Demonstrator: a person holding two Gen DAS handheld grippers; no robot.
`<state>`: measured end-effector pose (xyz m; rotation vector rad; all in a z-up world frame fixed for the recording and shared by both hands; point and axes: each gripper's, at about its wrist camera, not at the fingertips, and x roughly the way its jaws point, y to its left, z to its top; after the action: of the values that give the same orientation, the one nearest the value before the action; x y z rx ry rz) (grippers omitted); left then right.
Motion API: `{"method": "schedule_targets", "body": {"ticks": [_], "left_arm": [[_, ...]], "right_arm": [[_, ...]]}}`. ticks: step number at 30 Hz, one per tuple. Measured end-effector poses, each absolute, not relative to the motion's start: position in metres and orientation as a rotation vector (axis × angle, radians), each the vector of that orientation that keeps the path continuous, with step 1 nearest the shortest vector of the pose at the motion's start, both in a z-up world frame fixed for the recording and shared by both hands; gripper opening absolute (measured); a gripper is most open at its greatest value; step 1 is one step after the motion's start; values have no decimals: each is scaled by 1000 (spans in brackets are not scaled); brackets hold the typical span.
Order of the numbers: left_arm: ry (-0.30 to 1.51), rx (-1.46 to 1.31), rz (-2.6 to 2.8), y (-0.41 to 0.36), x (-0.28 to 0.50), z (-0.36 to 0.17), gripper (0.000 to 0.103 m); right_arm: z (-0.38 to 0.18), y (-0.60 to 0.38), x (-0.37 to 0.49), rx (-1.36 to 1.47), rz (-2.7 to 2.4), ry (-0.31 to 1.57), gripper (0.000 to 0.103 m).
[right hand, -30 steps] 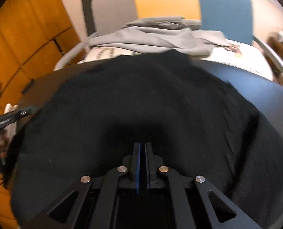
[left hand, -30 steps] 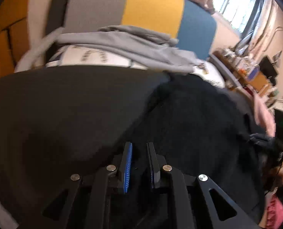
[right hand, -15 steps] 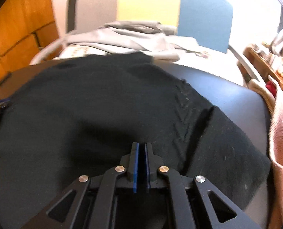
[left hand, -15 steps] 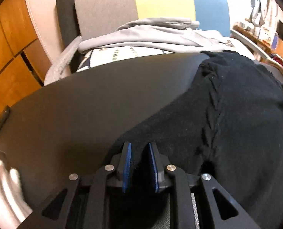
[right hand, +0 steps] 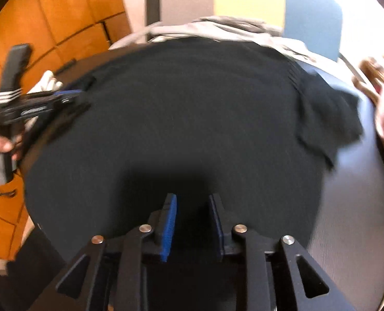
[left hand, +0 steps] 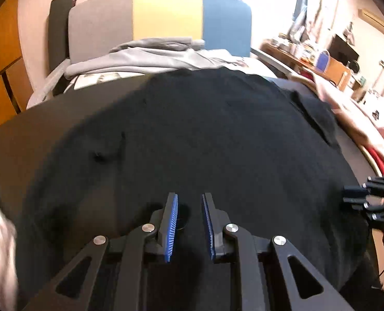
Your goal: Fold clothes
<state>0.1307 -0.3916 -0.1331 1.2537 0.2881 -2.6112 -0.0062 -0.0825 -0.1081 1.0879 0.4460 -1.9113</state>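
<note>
A black garment (left hand: pixel 204 134) lies spread over most of the round dark table (left hand: pixel 28 140); one sleeve (right hand: pixel 329 114) lies bunched at its right side. My left gripper (left hand: pixel 189 198) hovers over the garment's near edge, blue pads apart and pressing on nothing. The right gripper (right hand: pixel 193 198) is also above the near edge. Its jaws are opening, with only cloth lying below the gap. In each wrist view the other gripper also shows: the right one (left hand: pixel 373 202) at the table's right rim, the left one (right hand: pixel 46 101) at the left, held by a hand.
Behind the table stands a chair (left hand: pixel 166 13) with a grey, yellow and blue back, with a grey garment (left hand: pixel 150 57) heaped on its seat. Wooden cabinets (right hand: pixel 49 13) lie to the left. A pink cloth (left hand: pixel 347 108) and a cluttered desk (left hand: pixel 321 59) lie to the right.
The right jaws, shut on the black cloth before, now stand apart. Both hands have shifted sideways, and the garment now covers more of the table in the left wrist view.
</note>
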Motion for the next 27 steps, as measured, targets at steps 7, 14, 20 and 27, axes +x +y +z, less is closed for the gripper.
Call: {"method": "schedule_targets", "body": {"ticks": [7, 14, 20, 27], "left_arm": [[384, 1176, -2532, -360, 185, -161, 21], [273, 1138, -2461, -346, 186, -163, 21], [308, 1096, -2376, -342, 191, -161, 22], [353, 1066, -2357, -340, 195, -159, 23]], "right_arm": [[-116, -43, 5, 1021, -1980, 308, 33], [-113, -31, 7, 991, -2038, 341, 33], [-113, -28, -1, 1016, -2033, 288, 35], [-112, -30, 1, 1077, -2034, 327, 39]]}}
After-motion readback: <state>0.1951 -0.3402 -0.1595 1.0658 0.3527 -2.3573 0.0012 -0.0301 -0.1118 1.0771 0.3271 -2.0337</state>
